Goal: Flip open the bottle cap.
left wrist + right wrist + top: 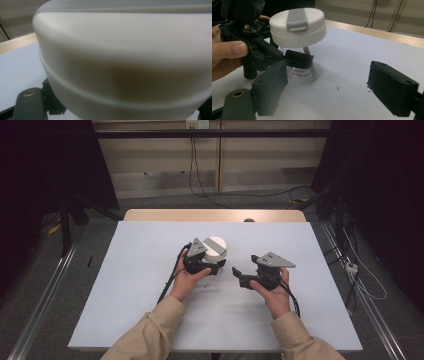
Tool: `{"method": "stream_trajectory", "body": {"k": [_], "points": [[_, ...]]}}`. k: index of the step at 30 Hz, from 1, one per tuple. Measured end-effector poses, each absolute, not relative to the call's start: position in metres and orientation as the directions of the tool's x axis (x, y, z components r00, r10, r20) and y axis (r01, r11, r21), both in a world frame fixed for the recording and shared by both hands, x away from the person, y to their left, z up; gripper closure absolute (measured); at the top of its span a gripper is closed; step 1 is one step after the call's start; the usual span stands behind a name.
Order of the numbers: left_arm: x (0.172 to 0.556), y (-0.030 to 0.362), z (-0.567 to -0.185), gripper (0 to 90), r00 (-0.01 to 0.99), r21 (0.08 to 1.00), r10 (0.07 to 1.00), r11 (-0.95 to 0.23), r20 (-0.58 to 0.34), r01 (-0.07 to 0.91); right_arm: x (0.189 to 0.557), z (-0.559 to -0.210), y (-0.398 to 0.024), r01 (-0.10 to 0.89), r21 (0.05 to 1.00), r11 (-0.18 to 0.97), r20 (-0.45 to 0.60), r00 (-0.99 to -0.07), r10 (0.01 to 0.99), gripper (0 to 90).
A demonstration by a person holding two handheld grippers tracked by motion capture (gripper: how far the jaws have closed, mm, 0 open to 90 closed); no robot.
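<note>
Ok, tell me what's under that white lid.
Under the white lid sits a clear cup printed CHERISH, with a pale stick inside. The left gripper has its jaws around the cup and hides most of it; any liquid can't be told.

A white sheet covers the wooden table; cables trail across the floor behind.

We see the white rectangular table mat evenly lit from above, while the room at nine and three o'clock falls into darkness. In the left gripper view the round white plastic lid is too close, blurred and shadowed underneath. The right gripper view is sharp, with soft shadows.
</note>
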State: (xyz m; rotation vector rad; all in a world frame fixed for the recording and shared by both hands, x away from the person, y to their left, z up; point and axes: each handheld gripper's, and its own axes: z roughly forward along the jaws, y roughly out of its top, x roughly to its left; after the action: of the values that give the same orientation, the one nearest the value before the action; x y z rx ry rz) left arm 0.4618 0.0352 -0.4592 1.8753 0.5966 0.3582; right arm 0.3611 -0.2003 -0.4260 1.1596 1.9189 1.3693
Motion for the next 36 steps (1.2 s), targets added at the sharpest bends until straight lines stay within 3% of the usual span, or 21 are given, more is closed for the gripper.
{"method": "stream_trajectory", "body": {"k": [14,15,23,36], "points": [[0.462,0.035,-0.460,18.2,0.827,0.928,0.561,-0.284,-0.044,0.242,0.370,-0.418,-0.195,0.358,0.924,0.135,0.084,-0.533,0.842,37.8],[0.462,0.035,-0.460,18.2,0.827,0.928,0.561,-0.284,-0.044,0.242,0.372,-0.417,-0.193,0.360,0.921,0.150,0.076,-0.542,0.837,43.6],[0.462,0.035,-0.460,18.2,0.827,0.928,0.560,-0.284,-0.045,0.243,0.375,-0.414,-0.190,0.369,0.917,0.151,0.088,-0.557,0.826,60.0],[0.462,0.035,-0.460,18.2,0.828,0.927,0.558,-0.284,-0.049,0.246,0.380,-0.409,-0.187,0.364,0.918,0.159,0.095,-0.589,0.802,82.2]]}}
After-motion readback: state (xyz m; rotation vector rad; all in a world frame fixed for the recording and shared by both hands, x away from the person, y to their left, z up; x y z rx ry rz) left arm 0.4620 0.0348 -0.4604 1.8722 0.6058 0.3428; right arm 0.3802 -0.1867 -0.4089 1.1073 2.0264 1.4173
